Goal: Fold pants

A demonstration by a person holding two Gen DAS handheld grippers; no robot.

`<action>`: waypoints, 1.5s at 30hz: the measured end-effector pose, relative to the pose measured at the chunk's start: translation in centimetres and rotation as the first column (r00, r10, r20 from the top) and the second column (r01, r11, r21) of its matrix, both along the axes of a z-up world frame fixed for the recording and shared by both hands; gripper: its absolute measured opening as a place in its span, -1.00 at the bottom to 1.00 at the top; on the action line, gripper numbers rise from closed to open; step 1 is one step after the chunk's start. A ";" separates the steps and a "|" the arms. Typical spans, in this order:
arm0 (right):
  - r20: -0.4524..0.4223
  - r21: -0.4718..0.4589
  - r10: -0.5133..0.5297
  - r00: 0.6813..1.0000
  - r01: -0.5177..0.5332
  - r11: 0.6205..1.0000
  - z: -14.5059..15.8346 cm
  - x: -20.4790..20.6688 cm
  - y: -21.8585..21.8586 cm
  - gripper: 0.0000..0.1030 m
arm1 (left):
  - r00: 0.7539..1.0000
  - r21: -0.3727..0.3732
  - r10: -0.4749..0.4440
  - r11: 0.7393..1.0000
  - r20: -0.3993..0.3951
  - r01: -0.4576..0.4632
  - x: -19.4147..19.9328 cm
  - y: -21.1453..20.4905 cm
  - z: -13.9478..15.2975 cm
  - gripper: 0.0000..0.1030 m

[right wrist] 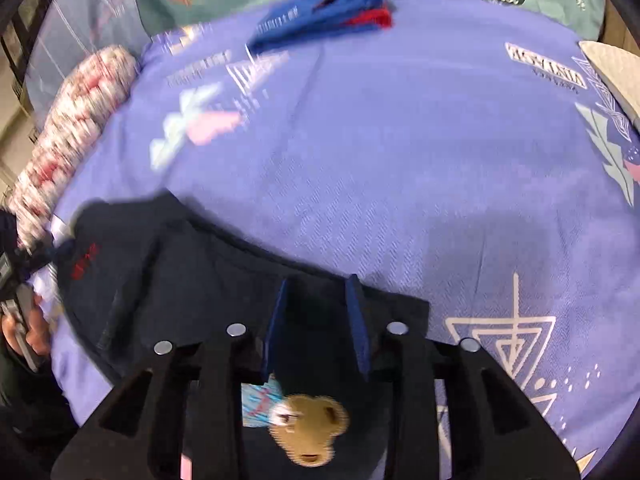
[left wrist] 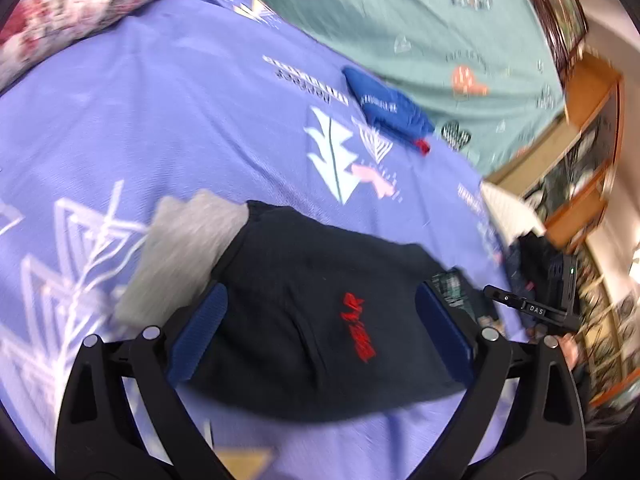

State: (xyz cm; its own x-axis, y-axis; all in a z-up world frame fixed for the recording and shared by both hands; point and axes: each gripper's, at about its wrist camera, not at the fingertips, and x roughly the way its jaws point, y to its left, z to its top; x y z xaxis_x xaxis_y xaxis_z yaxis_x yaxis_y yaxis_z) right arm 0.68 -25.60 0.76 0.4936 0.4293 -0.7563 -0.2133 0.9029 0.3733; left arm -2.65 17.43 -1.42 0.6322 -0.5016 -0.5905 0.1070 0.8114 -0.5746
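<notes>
A floral pillow (left wrist: 68, 12) lies at the bed's far left corner. On the purple bedsheet (left wrist: 140, 112), near its front edge, lie the dark navy pants (left wrist: 320, 312), with red embroidered lettering too blurred to read. The left gripper (left wrist: 320, 328) stands wide apart over them, grasping nothing. A grey cloth (left wrist: 184, 252) touches their left end. The right gripper (right wrist: 318, 320), fingers partly spread, straddles a fold of the pants (right wrist: 192, 280) without pinching it; a bear patch (right wrist: 310, 428) shows below. Folded blue shorts (left wrist: 384, 104) lie near the sheet's far edge.
</notes>
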 end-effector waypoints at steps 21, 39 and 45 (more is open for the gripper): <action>0.130 0.309 -0.132 0.983 0.086 0.947 -1.4 -0.1 -5.6 0.32 | 0.907 -0.200 0.243 0.925 -0.344 -0.324 1.3 -0.2 -4.1 0.96; 0.143 0.350 -0.177 0.974 0.118 0.929 -1.2 -0.7 -7.0 0.32 | 0.989 0.160 -0.049 0.987 0.138 0.027 -3.3 -13.2 7.5 -0.56; 0.076 0.421 -0.212 0.974 0.162 0.893 -0.8 -2.7 -8.9 0.61 | 0.861 0.284 -0.508 0.828 0.013 0.484 -3.9 -26.5 5.3 0.10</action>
